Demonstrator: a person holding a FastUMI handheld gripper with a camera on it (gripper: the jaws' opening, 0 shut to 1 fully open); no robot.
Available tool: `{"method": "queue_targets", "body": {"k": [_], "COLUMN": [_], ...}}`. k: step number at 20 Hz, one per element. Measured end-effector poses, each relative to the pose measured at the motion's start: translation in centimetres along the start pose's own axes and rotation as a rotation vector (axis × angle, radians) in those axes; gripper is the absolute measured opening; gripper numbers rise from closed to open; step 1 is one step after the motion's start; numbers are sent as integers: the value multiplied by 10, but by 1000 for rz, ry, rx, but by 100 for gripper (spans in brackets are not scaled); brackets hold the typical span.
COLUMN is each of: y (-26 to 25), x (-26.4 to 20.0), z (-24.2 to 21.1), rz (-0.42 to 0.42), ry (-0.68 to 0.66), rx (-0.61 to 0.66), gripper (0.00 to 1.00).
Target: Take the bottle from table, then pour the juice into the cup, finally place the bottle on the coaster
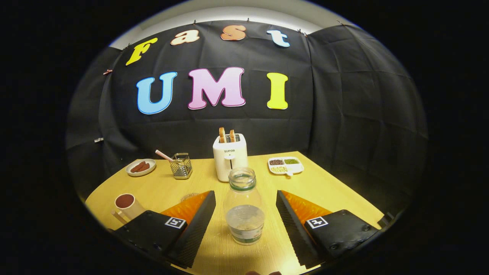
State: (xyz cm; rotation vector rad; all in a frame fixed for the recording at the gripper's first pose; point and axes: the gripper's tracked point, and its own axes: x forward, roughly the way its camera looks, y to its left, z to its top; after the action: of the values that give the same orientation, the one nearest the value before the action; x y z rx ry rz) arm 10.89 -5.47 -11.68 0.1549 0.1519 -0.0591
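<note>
A clear bottle (244, 208) with no cap stands upright on the wooden table (324, 191), holding a little pale liquid near its bottom. It sits between my two fingers, which stand wide apart and do not touch it. My gripper (244, 198) is open. A pale cup (127, 206) with a dark inside stands to the left, just beyond the left finger. A round coaster (189, 197) lies flat ahead of the left finger, partly hidden by it.
A white toaster (230, 156) with two slices stands just behind the bottle. A wire holder (181, 166) with a straw and a plate (140, 167) of brown pieces sit at the back left. A divided dish (285, 165) sits at the back right.
</note>
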Motion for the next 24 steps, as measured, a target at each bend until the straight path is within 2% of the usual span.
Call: {"method": "queue_targets", "body": {"k": [9, 14, 15, 17, 24], "y": [-6, 0, 1, 0, 1], "x": [17, 24, 27, 30, 31], "z": [-44, -49, -53, -52, -51], "rz": [20, 38, 40, 42, 59], "ry": [57, 60, 73, 72, 107], "rx": [54, 51, 49, 46, -24], "gripper": [99, 99, 97, 82, 75]}}
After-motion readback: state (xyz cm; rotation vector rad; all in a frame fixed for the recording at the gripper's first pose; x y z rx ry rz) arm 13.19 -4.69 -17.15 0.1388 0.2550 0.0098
